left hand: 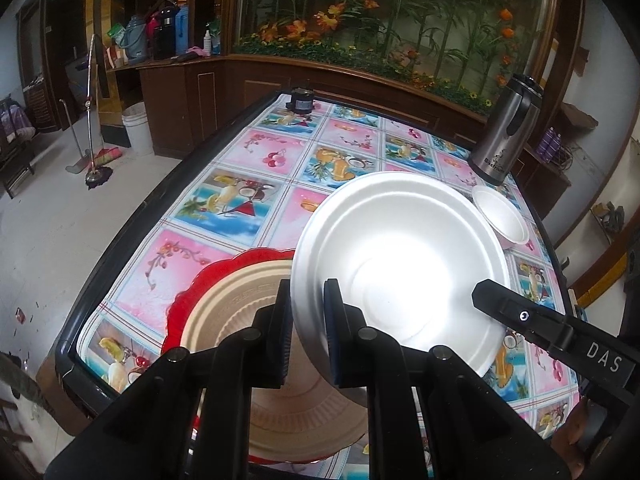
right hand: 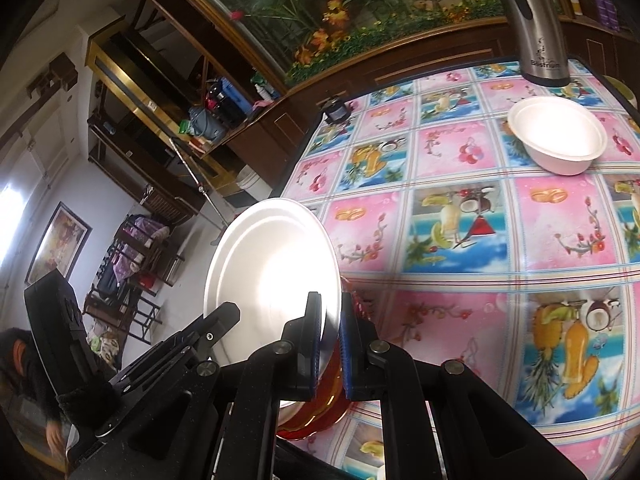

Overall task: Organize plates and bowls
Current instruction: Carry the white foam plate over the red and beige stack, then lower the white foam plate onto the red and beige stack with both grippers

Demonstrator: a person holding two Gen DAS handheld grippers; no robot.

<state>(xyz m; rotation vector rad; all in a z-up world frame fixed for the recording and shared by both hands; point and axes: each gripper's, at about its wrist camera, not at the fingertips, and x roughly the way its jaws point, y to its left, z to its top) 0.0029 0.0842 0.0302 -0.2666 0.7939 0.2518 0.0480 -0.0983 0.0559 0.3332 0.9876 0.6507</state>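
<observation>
my left claw (left hand: 306,312) is clamped on the near rim of the white plate (left hand: 400,264), one pad under it and one on top. my right claw (right hand: 331,334) is clenched on the same plate's opposite rim, so i hold it from both sides. the plate is off the table, tilted, its face toward the left camera. in the left view the right claw's finger lies across the plate's right edge.

just below sits the tan plate (left hand: 240,312), resting on the red scalloped plate (left hand: 188,304), both near the table's front edge. i judge the step is to lay the white plate onto that stack. to do it well i'd level the plate first, centre it over the tan one, lower both claws together so neither rim drops first, and let go only once it rests. the foam looks light and soft, so a hard squeeze could dent the rim, and an uneven release could make it slide off.

both claws point forward over the table (right hand: 460,320), angled inward toward each other, the left one higher in its tilt.

farther out, a white bowl (right hand: 558,140) sits alone near the far right, beside a steel flask (right hand: 540,32). it looks like the next piece to gather.
</observation>
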